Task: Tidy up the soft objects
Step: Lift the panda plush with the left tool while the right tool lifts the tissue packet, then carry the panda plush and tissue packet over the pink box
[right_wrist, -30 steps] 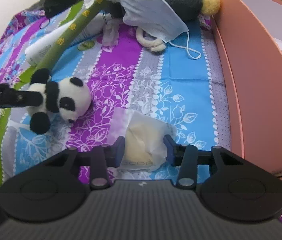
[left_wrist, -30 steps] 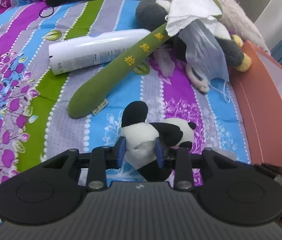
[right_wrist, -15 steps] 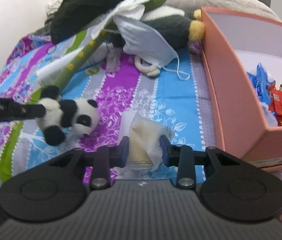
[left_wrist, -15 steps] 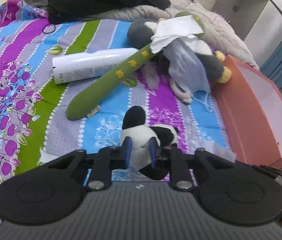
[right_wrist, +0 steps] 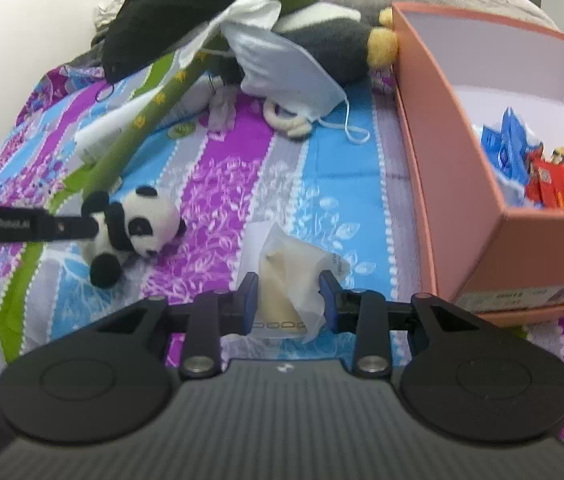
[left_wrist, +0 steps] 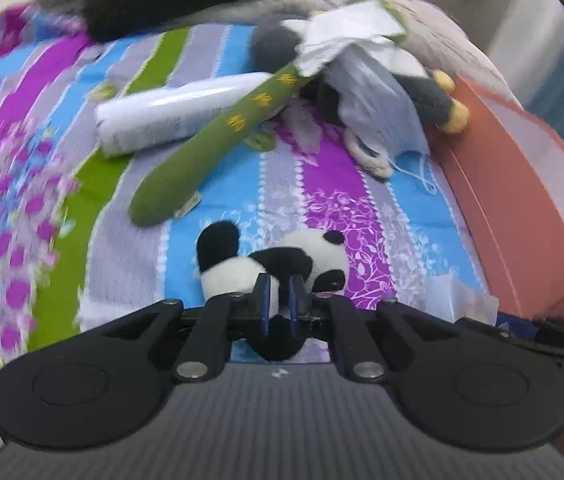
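A small black-and-white plush panda (left_wrist: 278,264) hangs just above the striped bedspread (left_wrist: 218,200), pinched at its dark middle by my left gripper (left_wrist: 278,300), which is shut on it. From the right wrist view the panda (right_wrist: 138,224) is seen at the left, held by the left gripper's fingers (right_wrist: 74,226). My right gripper (right_wrist: 289,298) is shut on a cream pad in a clear crinkled wrapper (right_wrist: 285,276), lifted off the bed. The salmon box (right_wrist: 453,184) stands to the right.
Further back lie a long green plush stick (left_wrist: 222,140), a white tube (left_wrist: 178,116), a face mask (left_wrist: 377,116), a grey plush with yellow feet (right_wrist: 341,52) and dark clothing (right_wrist: 186,8). The box holds blue and red packets (right_wrist: 537,168).
Both grippers closed on their things and lifted them a little off the bed. The left pads squeezed further in on the panda, and both views drew back to show more of the box.
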